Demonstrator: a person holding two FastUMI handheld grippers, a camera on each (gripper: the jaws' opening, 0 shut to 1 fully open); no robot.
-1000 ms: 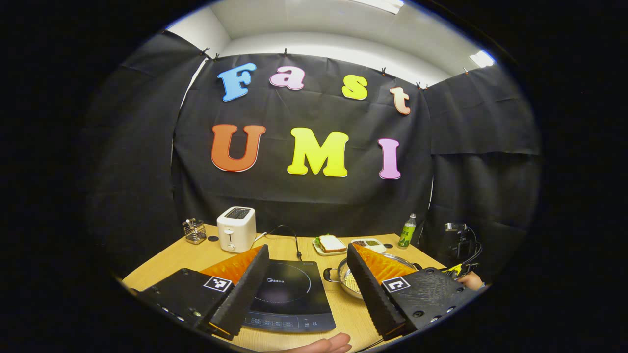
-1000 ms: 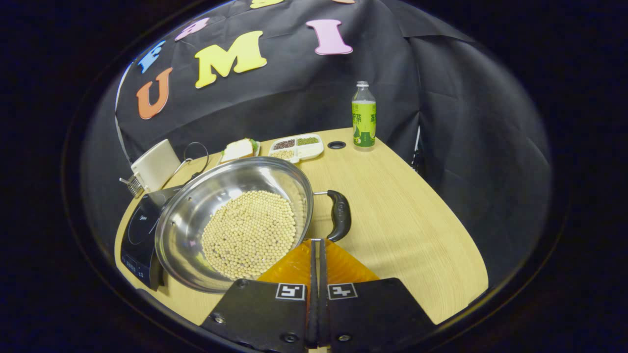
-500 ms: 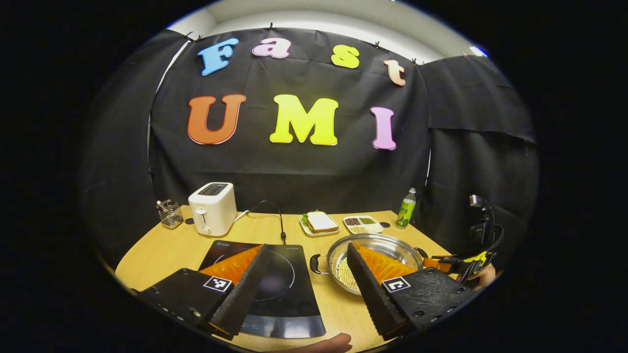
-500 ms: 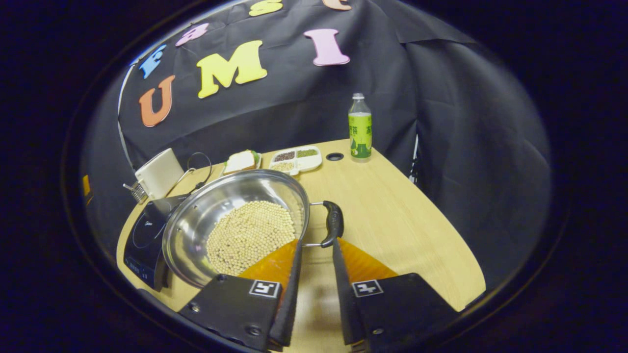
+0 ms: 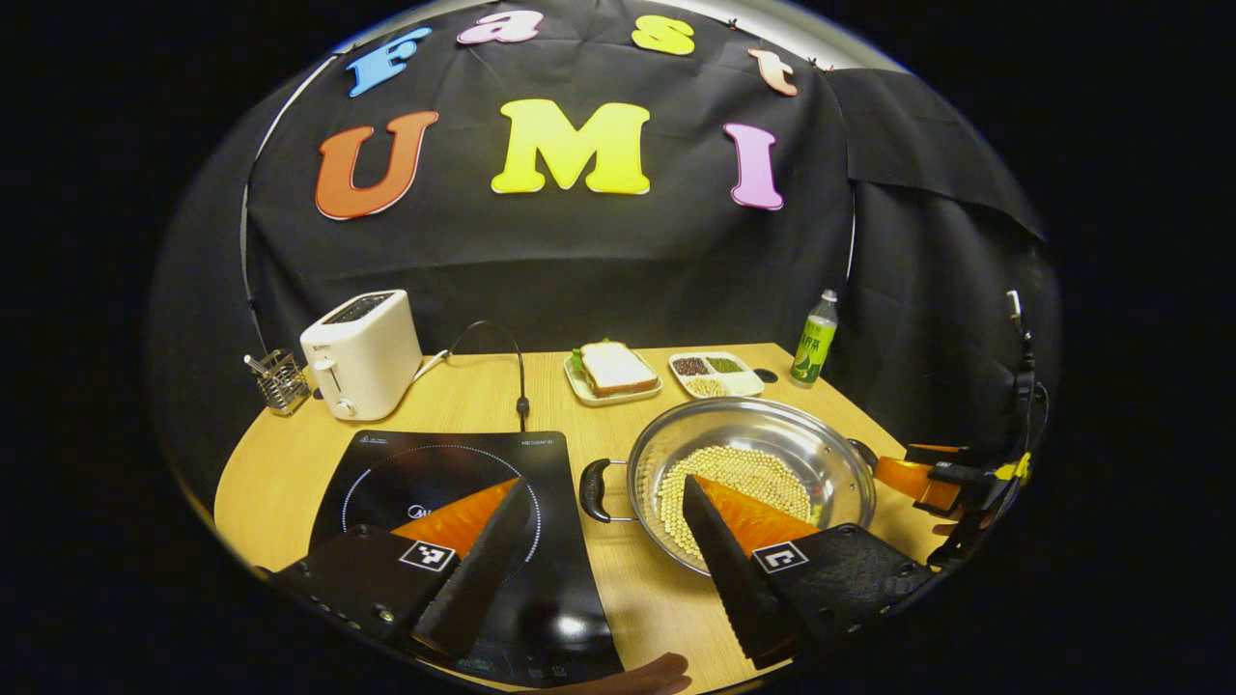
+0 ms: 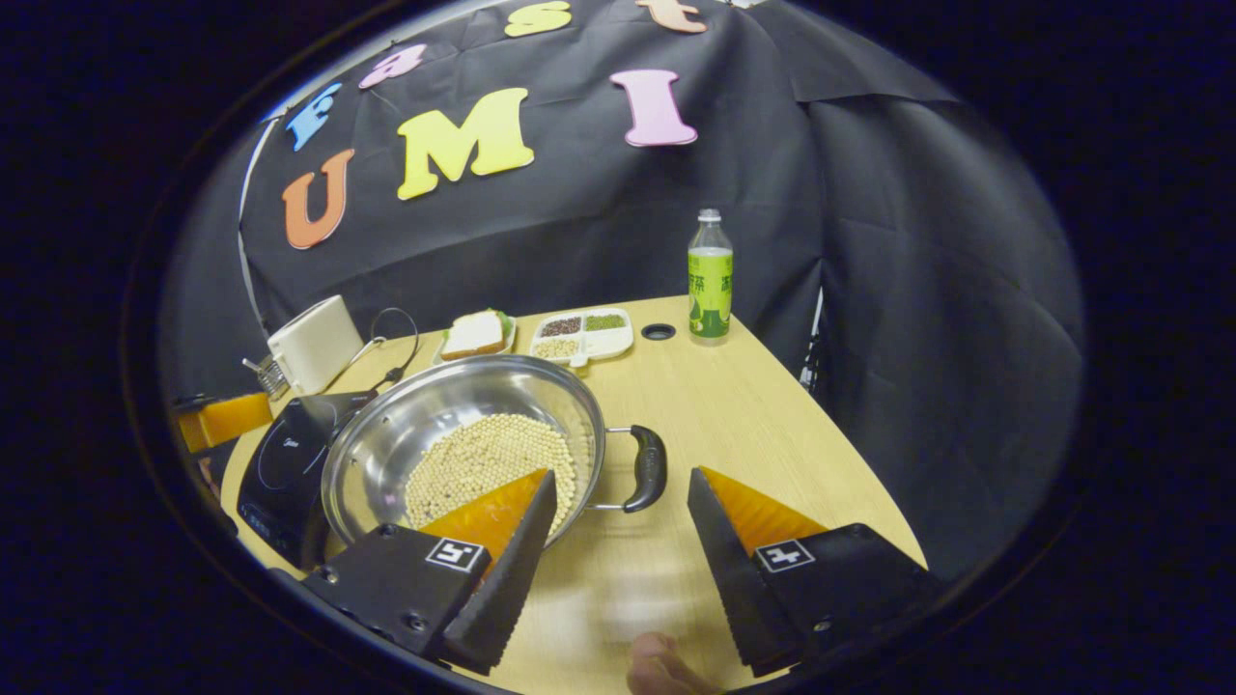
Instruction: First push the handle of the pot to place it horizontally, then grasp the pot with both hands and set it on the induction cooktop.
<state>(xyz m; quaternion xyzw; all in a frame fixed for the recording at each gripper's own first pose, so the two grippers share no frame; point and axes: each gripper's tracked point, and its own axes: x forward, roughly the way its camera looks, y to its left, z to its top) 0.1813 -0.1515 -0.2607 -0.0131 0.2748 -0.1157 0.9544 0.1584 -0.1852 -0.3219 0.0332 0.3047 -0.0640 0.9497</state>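
The right gripper (image 6: 610,526), pressed together a second ago, has spread wide and holds nothing, its fingers flanking the pot's (image 6: 454,434) near handle (image 6: 645,468). The left gripper (image 5: 603,536) gapes wide, empty. The pot sits on the worktop (image 6: 772,425) just beside the cooktop (image 5: 454,483), toward the right edge.

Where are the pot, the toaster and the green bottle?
pot (image 6: 386,425): right gripper view, inner steel wall.
toaster (image 5: 372,357): left gripper view, white front face.
green bottle (image 6: 710,280): right gripper view, its label.
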